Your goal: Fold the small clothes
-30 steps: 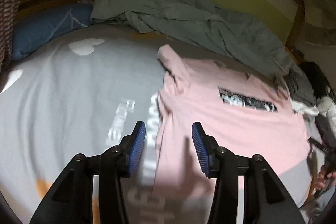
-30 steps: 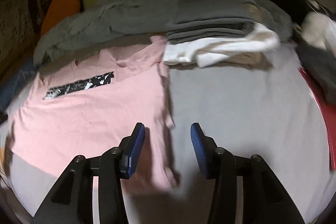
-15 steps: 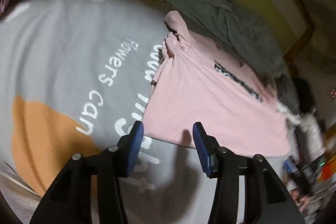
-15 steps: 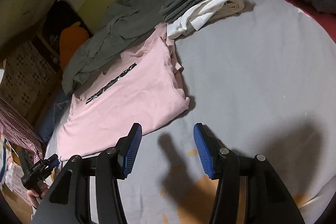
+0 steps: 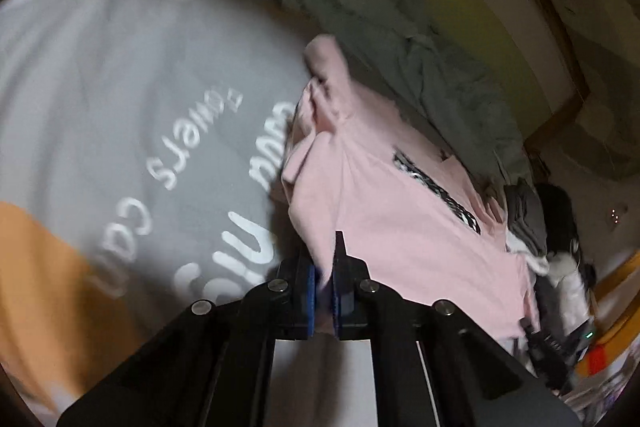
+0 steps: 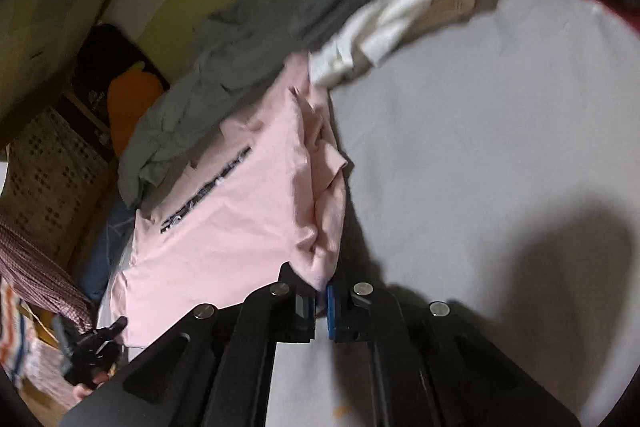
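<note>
The left gripper point(image 5: 323, 277) is clamped on the near hem corner of the pink T-shirt point(image 5: 400, 227), which lies flat on the grey bedspread point(image 5: 120, 87) (white lettering shows only in the left view). Behind it sprawls a grey blanket point(image 5: 420, 67). The right gripper point(image 6: 320, 293) pinches the opposite hem corner; only its view shows the folded white garment point(image 6: 400, 15) past the shirt's sleeve.
</note>
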### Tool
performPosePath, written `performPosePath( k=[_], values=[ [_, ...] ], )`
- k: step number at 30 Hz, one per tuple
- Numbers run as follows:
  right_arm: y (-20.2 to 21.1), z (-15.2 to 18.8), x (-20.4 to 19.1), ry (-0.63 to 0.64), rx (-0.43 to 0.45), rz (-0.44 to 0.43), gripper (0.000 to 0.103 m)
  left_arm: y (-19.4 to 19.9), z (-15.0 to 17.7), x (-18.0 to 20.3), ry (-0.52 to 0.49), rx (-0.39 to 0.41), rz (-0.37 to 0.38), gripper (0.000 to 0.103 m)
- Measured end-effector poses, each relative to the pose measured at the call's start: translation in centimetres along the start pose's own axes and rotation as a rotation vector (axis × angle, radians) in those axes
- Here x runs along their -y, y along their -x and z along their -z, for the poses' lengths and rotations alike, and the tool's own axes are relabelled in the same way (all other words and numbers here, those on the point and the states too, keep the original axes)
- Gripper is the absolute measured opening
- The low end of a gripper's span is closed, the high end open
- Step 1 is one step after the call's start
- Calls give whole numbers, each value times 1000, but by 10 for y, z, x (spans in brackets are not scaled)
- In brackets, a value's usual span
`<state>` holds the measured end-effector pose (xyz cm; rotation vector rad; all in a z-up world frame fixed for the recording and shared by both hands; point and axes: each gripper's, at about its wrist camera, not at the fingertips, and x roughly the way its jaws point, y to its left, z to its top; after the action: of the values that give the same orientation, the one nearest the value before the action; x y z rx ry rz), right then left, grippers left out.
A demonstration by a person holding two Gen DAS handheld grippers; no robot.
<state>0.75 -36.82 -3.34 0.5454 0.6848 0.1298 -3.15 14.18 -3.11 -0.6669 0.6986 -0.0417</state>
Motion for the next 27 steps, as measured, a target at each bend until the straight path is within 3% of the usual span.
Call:
performPosePath(
  k=[4,8,10,12,14,16,19,22,23,27],
  values=[
    [44,15,0,-7,46,19,1,24,9,2,-25,-31,-16,5],
    [74,38,4,-18,30,46,1,43,24,-8,-32,-76,-35,5],
    [88,55,2,-25,15,70,1,50,28,-7,-76,-73,-72,6],
    [90,69,0,-19,-28,107,1,49,32,-6,-123,-83,-149,13],
    [89,82,-3,21,-35,193,2,48,32,-5,-140,-72,-186,15],
    [84,80,-5,58,-28,249,9,55,27,2,-179,-32,-195,23],
    [92,64,-16,99,38,252,14,71,21,30,-296,85,-264,47],
    [96,45,-33,199,109,293,37,78,13,59,-428,173,-284,49],
    [96,35,-37,229,128,287,50,75,10,69,-461,180,-274,50],
    [90,-12,-51,309,174,249,54,47,6,108,-545,133,-143,51]
  ],
)
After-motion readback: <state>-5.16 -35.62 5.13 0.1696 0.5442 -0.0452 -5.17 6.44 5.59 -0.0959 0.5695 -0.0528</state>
